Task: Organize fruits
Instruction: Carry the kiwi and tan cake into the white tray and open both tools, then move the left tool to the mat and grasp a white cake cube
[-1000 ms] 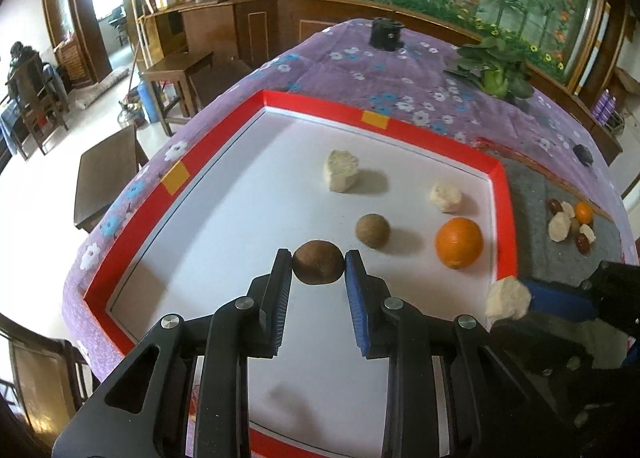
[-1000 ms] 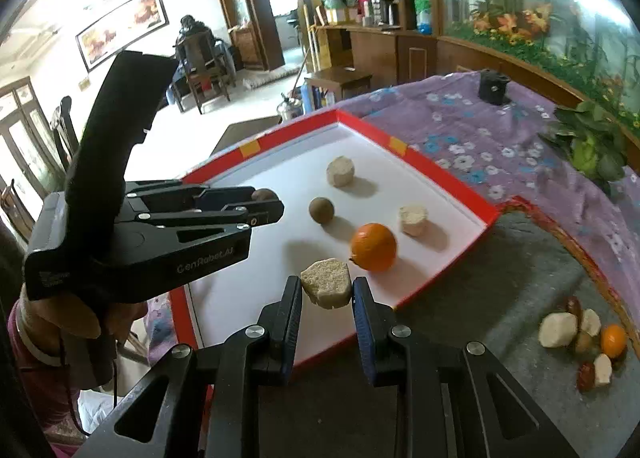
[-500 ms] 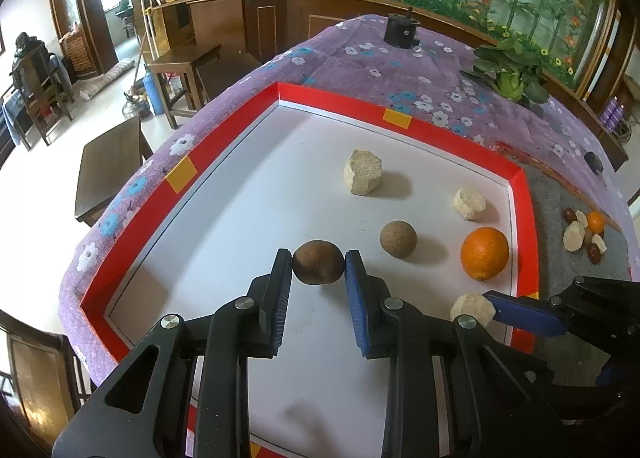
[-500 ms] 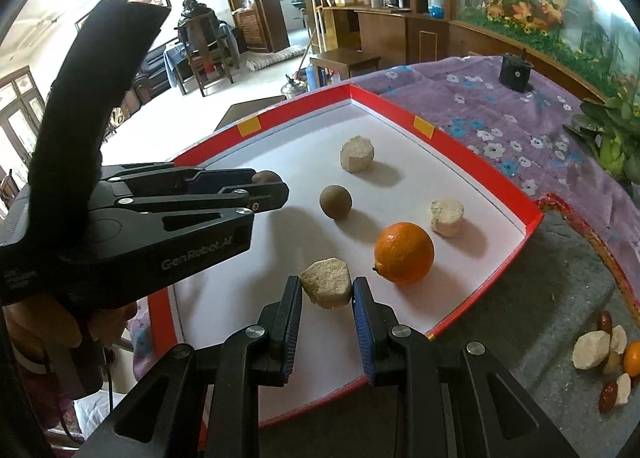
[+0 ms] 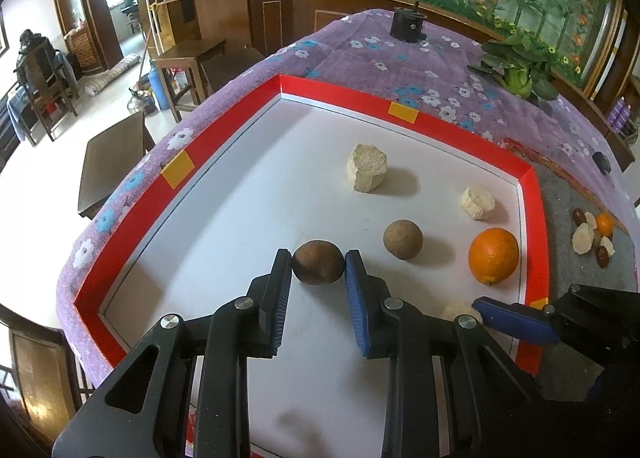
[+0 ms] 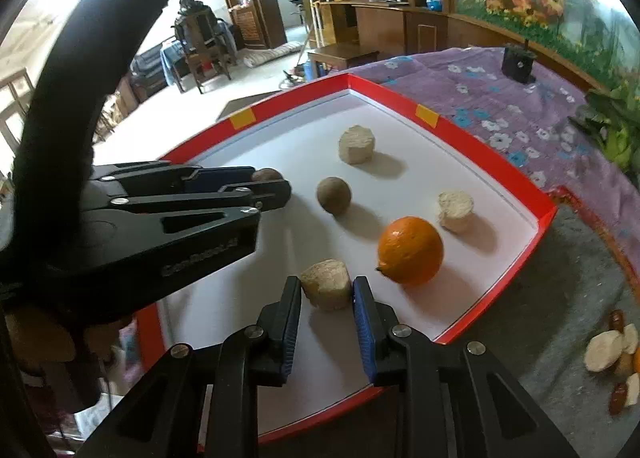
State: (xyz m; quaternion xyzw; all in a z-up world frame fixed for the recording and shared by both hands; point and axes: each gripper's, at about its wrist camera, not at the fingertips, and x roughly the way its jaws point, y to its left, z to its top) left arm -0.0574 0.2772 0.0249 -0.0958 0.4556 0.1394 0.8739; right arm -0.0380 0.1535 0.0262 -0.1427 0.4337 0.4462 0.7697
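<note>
My left gripper point(image 5: 318, 268) is shut on a brown round fruit point(image 5: 318, 267) above the white floor of the red-rimmed tray point(image 5: 332, 90); it also shows in the right wrist view point(image 6: 276, 188). My right gripper point(image 6: 326, 290) is shut on a pale beige chunk point(image 6: 327, 289) over the tray's near right part. On the tray lie a second brown fruit point(image 5: 402, 239), an orange point(image 5: 493, 255) and two pale chunks point(image 5: 366, 172) point(image 5: 478, 201).
A pile of small fruits and pale pieces point(image 5: 592, 236) lies on the grey mat right of the tray. A green leafy vegetable point(image 5: 516, 68) and a black object point(image 5: 408, 22) sit on the purple floral cloth beyond. Chairs and tables stand left of the table.
Both grippers have moved forward over the tray with their loads. The right gripper's chunk has come from the tray's edge to over its white floor, close to the orange.
</note>
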